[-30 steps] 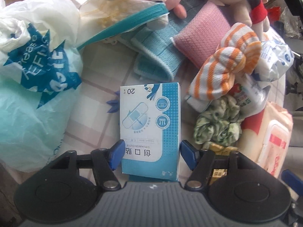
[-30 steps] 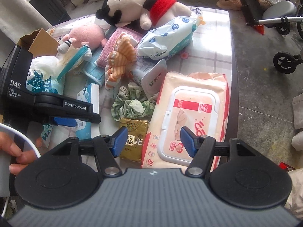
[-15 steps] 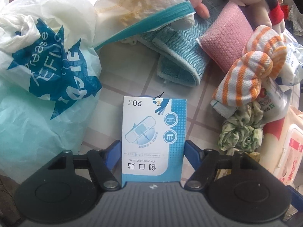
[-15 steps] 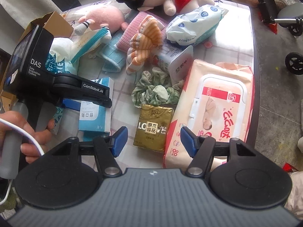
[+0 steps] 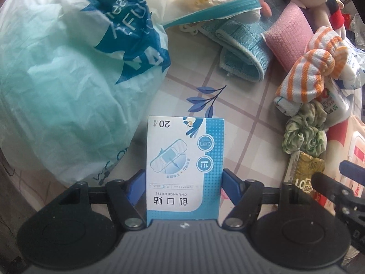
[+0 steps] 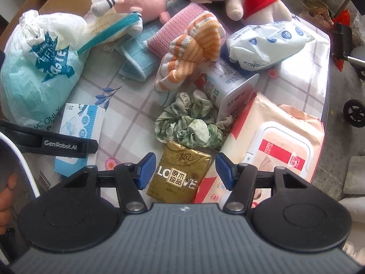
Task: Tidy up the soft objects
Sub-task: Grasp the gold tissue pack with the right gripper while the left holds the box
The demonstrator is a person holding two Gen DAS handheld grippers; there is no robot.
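A blue and white plaster box lies flat on the checked tablecloth. My left gripper points down over it, open. Its blue pads stand right at the box's two long sides, with a thin gap showing on the left. A gold tissue packet lies under my right gripper, whose jaws are closing. The left pad is at the packet's edge, and the right pad hangs apart from it over a pink wet-wipes pack. A green scrunchie touches the packet's far end.
A knotted plastic bag crowds the box's left. Behind lie a teal cloth, a pink cloth, an orange-striped cloth, a white bottle, a white wipes pack and two plush toys. The table edge runs at right.
Both grippers have sunk toward the table. The left jaws have widened around the plaster box. The right gripper has slid left from the wet-wipes pack to over the gold packet, its jaws narrowing.
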